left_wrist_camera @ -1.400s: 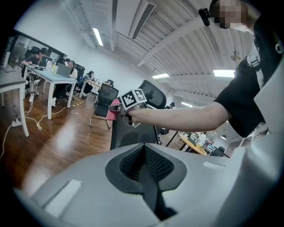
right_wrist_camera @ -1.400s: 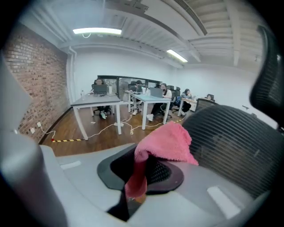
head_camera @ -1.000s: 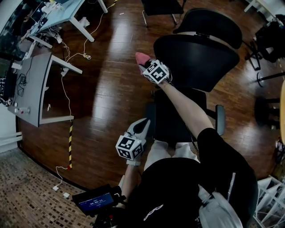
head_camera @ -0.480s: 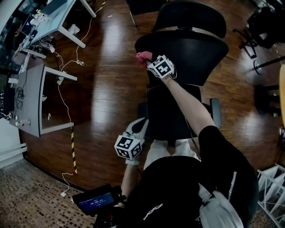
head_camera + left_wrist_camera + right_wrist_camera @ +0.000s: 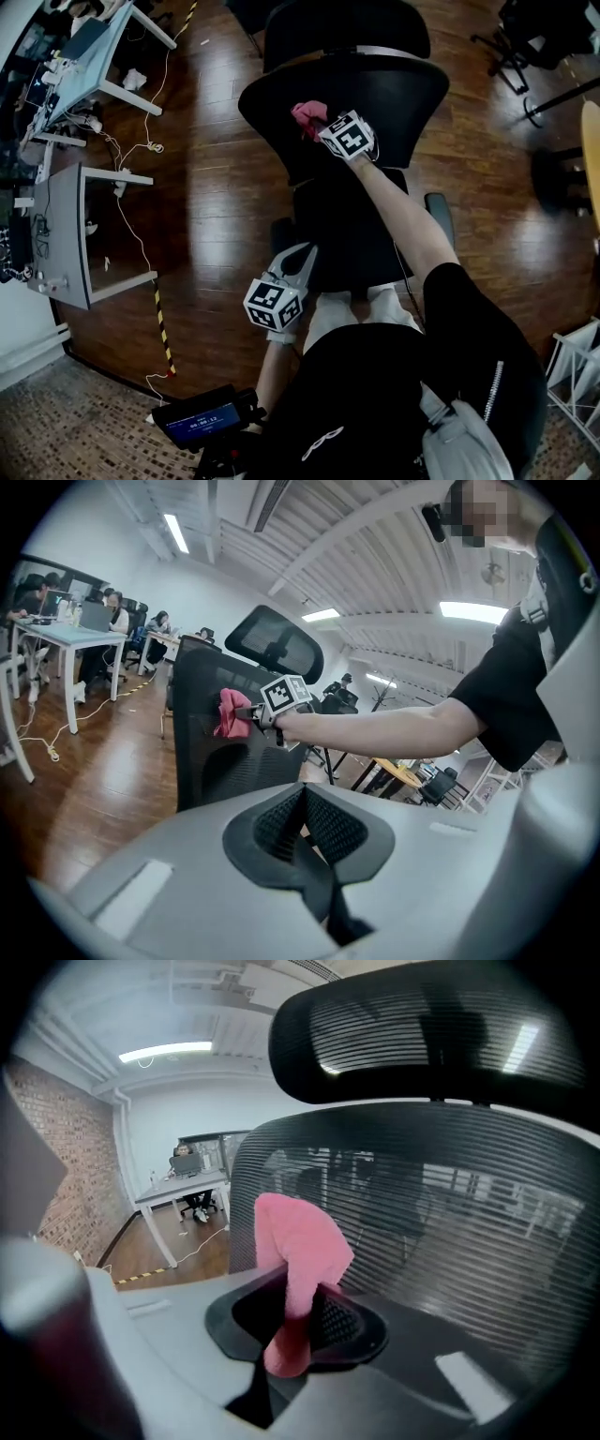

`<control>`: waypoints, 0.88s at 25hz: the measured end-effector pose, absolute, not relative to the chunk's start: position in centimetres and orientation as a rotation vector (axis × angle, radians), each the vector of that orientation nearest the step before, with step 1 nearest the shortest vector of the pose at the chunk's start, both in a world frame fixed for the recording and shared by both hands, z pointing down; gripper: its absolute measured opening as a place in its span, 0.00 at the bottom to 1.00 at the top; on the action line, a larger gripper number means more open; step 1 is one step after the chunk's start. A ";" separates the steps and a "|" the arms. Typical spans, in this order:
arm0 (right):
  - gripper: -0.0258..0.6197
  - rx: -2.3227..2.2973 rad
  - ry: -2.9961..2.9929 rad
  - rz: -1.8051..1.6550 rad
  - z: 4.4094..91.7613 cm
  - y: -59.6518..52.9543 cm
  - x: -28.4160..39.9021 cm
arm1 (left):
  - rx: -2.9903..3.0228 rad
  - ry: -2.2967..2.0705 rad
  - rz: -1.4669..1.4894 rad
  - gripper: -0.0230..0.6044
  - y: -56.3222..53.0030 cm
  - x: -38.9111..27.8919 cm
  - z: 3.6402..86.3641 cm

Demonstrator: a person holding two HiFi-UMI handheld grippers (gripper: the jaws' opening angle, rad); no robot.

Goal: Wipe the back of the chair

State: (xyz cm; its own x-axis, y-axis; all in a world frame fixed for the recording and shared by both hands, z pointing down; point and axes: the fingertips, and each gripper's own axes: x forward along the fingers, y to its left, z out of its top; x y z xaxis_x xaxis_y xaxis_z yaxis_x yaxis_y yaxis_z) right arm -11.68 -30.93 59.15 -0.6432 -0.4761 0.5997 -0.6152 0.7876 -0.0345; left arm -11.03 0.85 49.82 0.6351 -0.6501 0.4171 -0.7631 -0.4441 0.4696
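The black mesh chair back stands ahead of me, its headrest beyond it. My right gripper is shut on a pink cloth and holds it against the left part of the back. In the right gripper view the cloth sticks up from the jaws, close to the mesh. My left gripper hangs low by the seat, shut with nothing in it. The left gripper view shows the chair back, the cloth and the right gripper from the side.
Grey desks stand at the left, with cables and a yellow-black strip on the wooden floor. Another dark chair is at the upper right, and a white rack is at the lower right. People sit at a far desk.
My right gripper has carried the pink cloth from beside the chair back's left edge onto the back's surface. The left gripper has stayed where it was.
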 end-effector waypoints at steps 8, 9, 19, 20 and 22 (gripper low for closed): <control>0.11 0.930 -2.360 0.356 59.0 -32.4 -2.6 | 2.275 -1.000 0.274 0.02 -0.7 -5.2 49.5; 0.11 0.946 -2.354 0.361 59.1 -32.5 -1.3 | 2.281 -0.988 0.277 0.02 -0.8 -4.4 49.5; 0.11 1.117 -2.274 0.419 60.0 -33.6 10.2 | 2.329 -0.895 0.301 0.02 -1.4 2.1 49.8; 0.11 1.134 -2.262 0.424 60.1 -33.7 11.3 | 2.331 -0.891 0.301 0.02 -1.3 2.6 49.9; 0.11 1.168 -2.235 0.439 60.4 -33.8 13.5 | 2.331 -0.886 0.301 0.02 -1.3 3.3 49.9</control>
State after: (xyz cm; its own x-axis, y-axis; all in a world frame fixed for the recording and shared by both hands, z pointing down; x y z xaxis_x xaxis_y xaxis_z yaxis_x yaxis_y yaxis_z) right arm 13.49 -33.77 60.37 -0.4533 -0.6374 0.6232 -0.8256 0.5637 -0.0239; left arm 3.29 -1.29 49.86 0.7491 -0.5211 0.4091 -0.6624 -0.5833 0.4700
